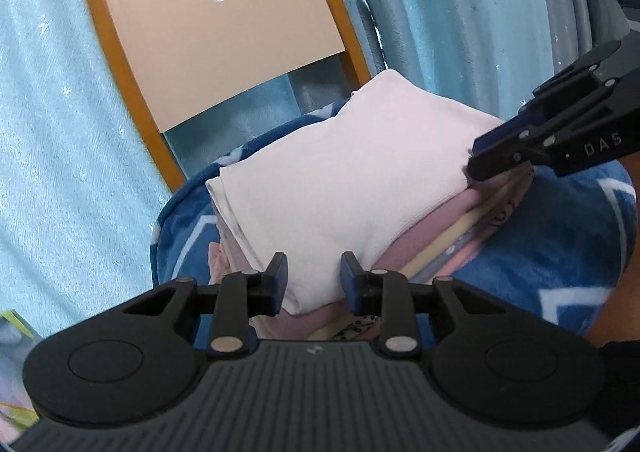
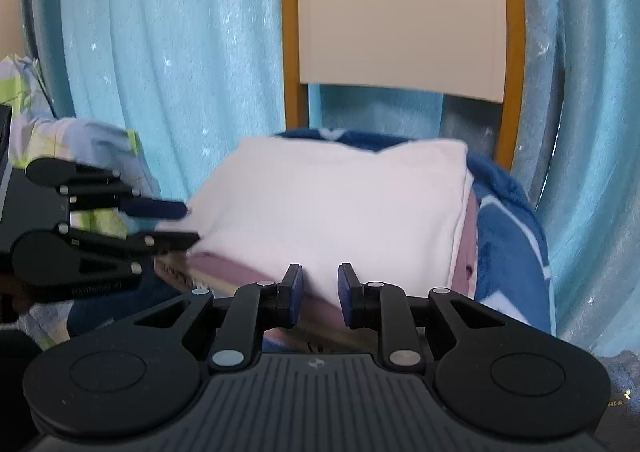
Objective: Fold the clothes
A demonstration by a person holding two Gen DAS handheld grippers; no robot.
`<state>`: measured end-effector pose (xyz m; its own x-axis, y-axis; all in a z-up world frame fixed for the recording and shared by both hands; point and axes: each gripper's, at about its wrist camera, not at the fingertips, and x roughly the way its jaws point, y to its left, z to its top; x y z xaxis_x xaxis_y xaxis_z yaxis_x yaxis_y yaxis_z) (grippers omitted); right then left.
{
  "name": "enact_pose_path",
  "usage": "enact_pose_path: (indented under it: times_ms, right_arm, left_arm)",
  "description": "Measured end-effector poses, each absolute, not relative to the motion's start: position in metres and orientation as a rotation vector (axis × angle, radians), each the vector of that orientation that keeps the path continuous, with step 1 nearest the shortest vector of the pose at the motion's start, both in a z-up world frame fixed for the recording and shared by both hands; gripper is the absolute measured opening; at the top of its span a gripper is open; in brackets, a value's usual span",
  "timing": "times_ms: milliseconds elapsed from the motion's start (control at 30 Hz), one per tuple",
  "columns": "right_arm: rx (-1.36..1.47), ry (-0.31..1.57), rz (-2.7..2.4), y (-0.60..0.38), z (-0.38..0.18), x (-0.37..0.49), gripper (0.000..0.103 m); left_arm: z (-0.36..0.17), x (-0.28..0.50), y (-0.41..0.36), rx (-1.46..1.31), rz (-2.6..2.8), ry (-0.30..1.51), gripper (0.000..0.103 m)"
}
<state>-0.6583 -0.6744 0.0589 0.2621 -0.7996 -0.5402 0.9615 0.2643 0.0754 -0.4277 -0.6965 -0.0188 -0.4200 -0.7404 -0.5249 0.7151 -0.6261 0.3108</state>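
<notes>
Both tongs, left (image 1: 313, 280) and right (image 2: 319, 294), gape wide at white folded garment (image 1: 340, 188) topping clothes stack (image 1: 448, 248) on blue blanket (image 1: 560, 252); chair back (image 1: 216, 24), turquoise curtain (image 1: 60, 132) stand behind.

Wooden chair (image 2: 400, 32), blue patterned blanket (image 1: 560, 252), turquoise curtain (image 2: 180, 52) behind.

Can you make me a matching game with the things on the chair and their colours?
Things:
1. top folded cloth
2. blanket
3. chair frame
4. curtain

Colours:
A. light blue
B. pale pink
C. orange-brown
D. dark blue with white lines

Pairs: 1-B, 2-D, 3-C, 4-A
</notes>
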Motion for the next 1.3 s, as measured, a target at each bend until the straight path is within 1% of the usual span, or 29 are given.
enact_pose_path:
  times_ms: [100, 167, 300, 733, 767, 867, 900, 967, 1000, 1033, 1067, 1200, 1300]
  right_arm:
    - [0.440, 0.435, -1.251, -0.682, 0.060, -0.654, 0.024]
    - [0.444, 0.474, -1.251, -0.688, 0.054, -0.650, 0.024]
    - [0.455, 0.485, -1.247, -0.686, 0.043, -0.654, 0.024]
    - [0.462, 0.492, -1.286, -0.664, 0.047, -0.668, 0.025]
    - [0.462, 0.487, -1.293, -0.661, 0.049, -0.669, 0.028]
    - [0.459, 0.479, -1.312, -0.649, 0.051, -0.671, 0.032]
    - [0.461, 0.476, -1.319, -0.645, 0.051, -0.672, 0.033]
    - [0.478, 0.463, -1.345, -0.637, 0.050, -0.676, 0.039]
    - [0.492, 0.455, -1.357, -0.633, 0.049, -0.678, 0.042]
    - [0.511, 0.445, -1.368, -0.629, 0.047, -0.680, 0.044]
    - [0.528, 0.439, -1.374, -0.627, 0.044, -0.682, 0.044]
    - [0.591, 0.425, -1.391, -0.619, 0.033, -0.688, 0.046]
    - [0.619, 0.416, -1.395, -0.617, 0.028, -0.690, 0.048]
  left_arm:
    - [-0.020, -0.429, -0.697, 0.802, -2.096, -0.048, 0.026]
    - [-0.020, -0.429, -0.697, 0.803, -2.094, -0.048, 0.026]
    - [-0.021, -0.430, -0.697, 0.809, -2.095, -0.046, 0.026]
    - [-0.020, -0.432, -0.695, 0.819, -2.084, -0.052, 0.024]
    - [-0.020, -0.433, -0.694, 0.821, -2.079, -0.052, 0.024]
    - [-0.017, -0.433, -0.691, 0.819, -2.063, -0.034, 0.028]
    - [-0.016, -0.433, -0.690, 0.816, -2.054, -0.022, 0.034]
    - [-0.013, -0.431, -0.687, 0.805, -2.035, 0.012, 0.056]
    - [-0.012, -0.429, -0.685, 0.789, -2.030, 0.050, 0.079]
    - [-0.011, -0.426, -0.682, 0.771, -2.027, 0.081, 0.097]
    - [-0.011, -0.425, -0.678, 0.752, -2.021, 0.104, 0.103]
    - [-0.016, -0.424, -0.670, 0.770, -2.008, 0.218, 0.102]
    - [-0.022, -0.426, -0.667, 0.791, -1.978, 0.264, 0.102]
